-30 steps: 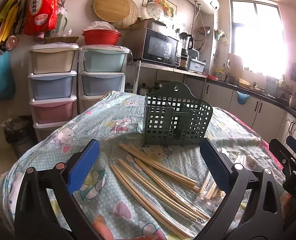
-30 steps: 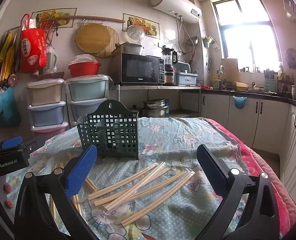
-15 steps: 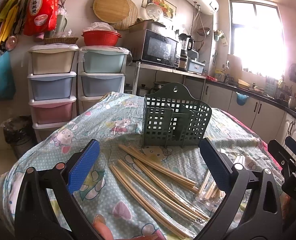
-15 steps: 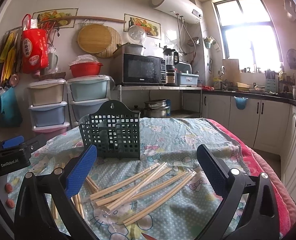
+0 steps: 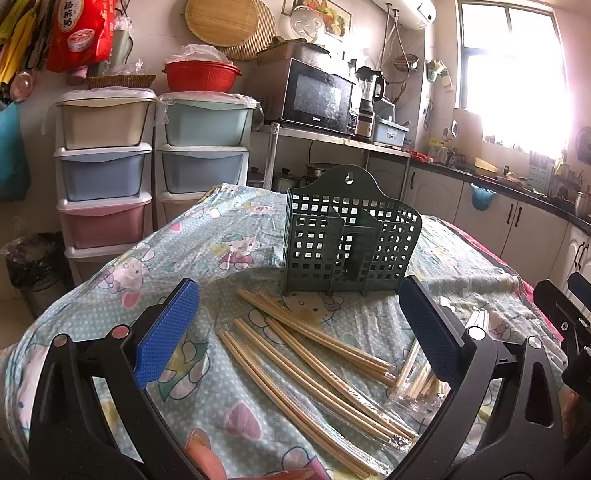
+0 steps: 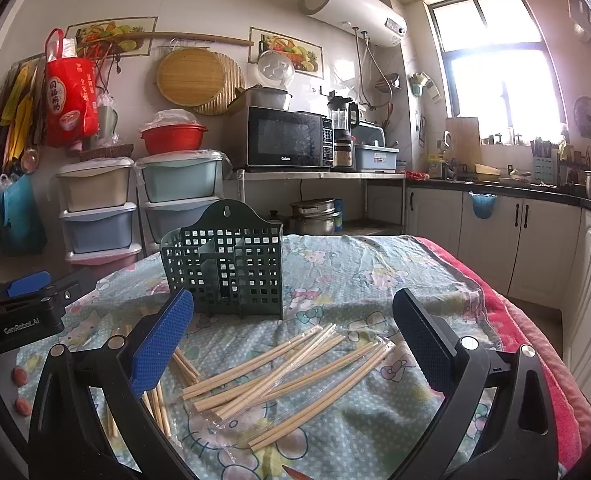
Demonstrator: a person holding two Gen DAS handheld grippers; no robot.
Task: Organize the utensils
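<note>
A: Left wrist view — left gripper (image 5: 295, 328) spread wide, nothing between the blue pads (image 5: 167, 332). It hangs above a loose group of bare wooden chopsticks (image 5: 315, 356) on the patterned tablecloth (image 5: 199, 248). Green slotted utensil holder (image 5: 349, 240) stands upright just beyond them.

B: Right side?

A: Right gripper (image 6: 293, 340) equally wide, holding nothing. Below it, a second group of chopsticks (image 6: 283, 372), some in clear plastic sleeves, lying flat near the holder (image 6: 225, 260). A few more bare sticks sit left of that pile, partly hidden behind the left pad.

B: Anything in the holder yet?

A: None that I can see through the grid; compartments look unfilled, though the far corners are hard to read.

B: Progress, then?

A: My judgement — barely begun. Every visible stick is on the cloth, none gripped. All of the picking and slotting is left, and the sleeved pairs may slip or need unwrapping.
</note>
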